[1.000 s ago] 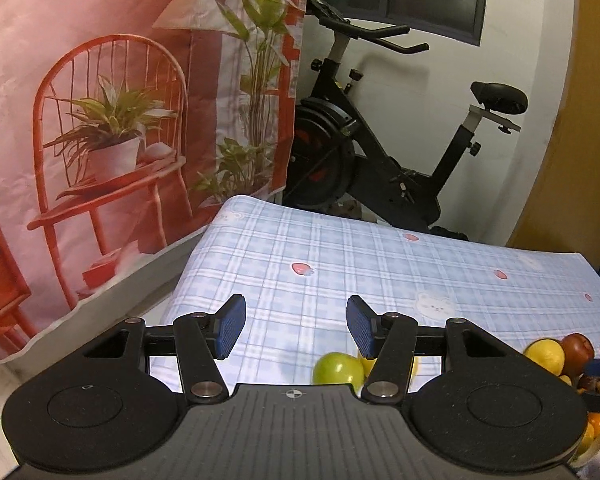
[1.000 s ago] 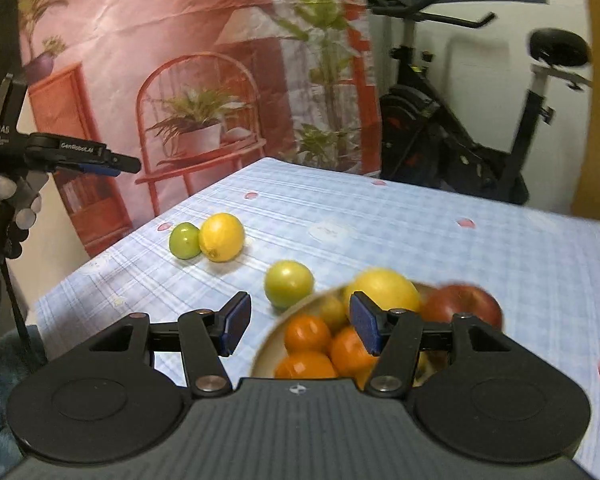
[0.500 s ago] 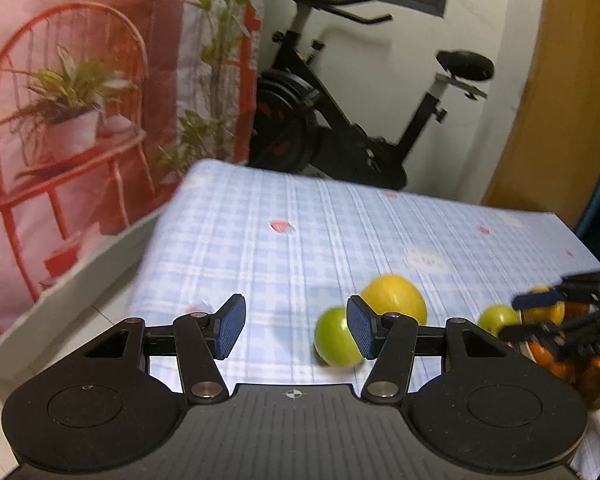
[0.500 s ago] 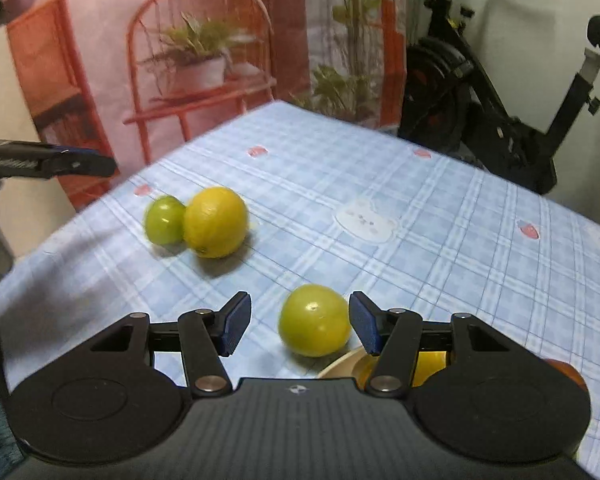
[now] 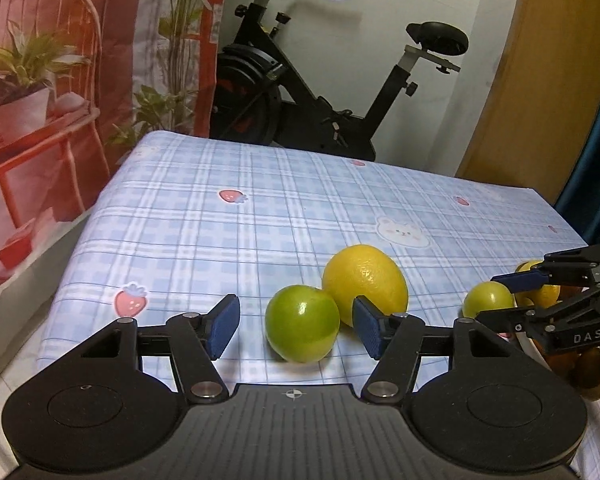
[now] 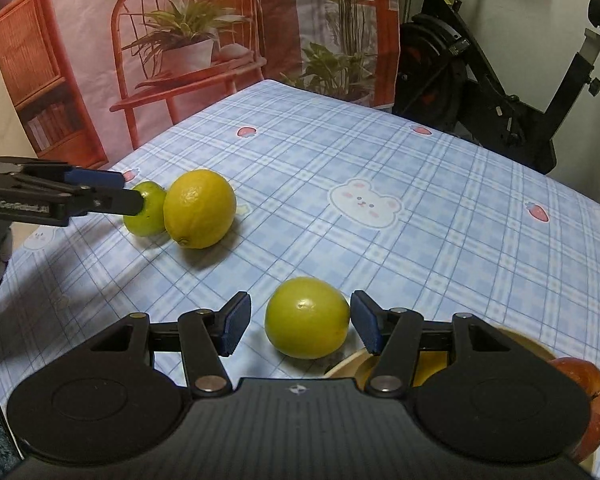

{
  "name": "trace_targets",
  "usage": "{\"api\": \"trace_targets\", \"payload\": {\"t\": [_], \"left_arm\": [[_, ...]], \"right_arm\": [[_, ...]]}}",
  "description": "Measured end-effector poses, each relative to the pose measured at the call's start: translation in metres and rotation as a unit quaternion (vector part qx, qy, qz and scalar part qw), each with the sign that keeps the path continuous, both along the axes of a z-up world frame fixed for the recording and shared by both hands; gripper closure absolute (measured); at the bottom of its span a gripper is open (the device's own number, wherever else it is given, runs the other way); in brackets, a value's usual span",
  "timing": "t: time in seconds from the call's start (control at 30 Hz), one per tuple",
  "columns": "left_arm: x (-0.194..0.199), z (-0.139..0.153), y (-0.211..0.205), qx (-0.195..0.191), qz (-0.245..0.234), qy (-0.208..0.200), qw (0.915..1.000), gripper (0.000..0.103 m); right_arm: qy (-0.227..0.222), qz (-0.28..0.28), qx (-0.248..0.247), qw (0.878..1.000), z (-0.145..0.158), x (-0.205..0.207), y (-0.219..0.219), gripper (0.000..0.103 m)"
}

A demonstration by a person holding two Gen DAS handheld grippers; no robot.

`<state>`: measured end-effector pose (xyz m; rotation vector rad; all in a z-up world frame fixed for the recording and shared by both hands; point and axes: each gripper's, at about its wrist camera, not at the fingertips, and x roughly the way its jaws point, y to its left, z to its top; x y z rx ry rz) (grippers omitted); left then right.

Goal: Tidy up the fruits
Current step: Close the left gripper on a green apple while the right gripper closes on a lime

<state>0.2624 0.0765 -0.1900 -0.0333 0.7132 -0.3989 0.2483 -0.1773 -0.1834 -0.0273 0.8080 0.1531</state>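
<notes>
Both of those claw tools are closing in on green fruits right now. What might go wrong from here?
1. The left gripper, whose fingers have just been opening, straddles a green fruit touching the lemon; closing may knock the lemon rolling.
2. The other green fruit sits off-centre in the right gripper, near one finger, so it may squirt sideways.
3. It lies beside the bowl rim, which a finger might bump.

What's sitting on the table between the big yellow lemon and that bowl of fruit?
One green fruit, beside the bowl; otherwise bare cloth past the lemon, per the right wrist view.
</notes>
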Motion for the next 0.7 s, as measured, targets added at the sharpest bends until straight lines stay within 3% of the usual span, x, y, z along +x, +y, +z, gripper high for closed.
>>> {"api": "trace_targets", "payload": {"t": [0.37,0.53,0.7], "left_arm": [[0.011,-0.010,-0.001,-0.015,-0.006,0.015,0.9998,0.038],[0.012,-0.011,-0.001,-0.023,-0.007,0.015,0.9996,0.039],[0.012,-0.011,-0.001,-0.027,-0.007,0.015,0.9995,0.042]], "right_arm": [[0.000,0.009,0.004,1.000,-0.003,0.001,0.003,0.045],[0.012,0.015,0.009,1.000,-0.010,0.002,0.005,0.053],[0.013,0.021,0.014,1.000,-0.011,0.002,0.008,0.053]]}}
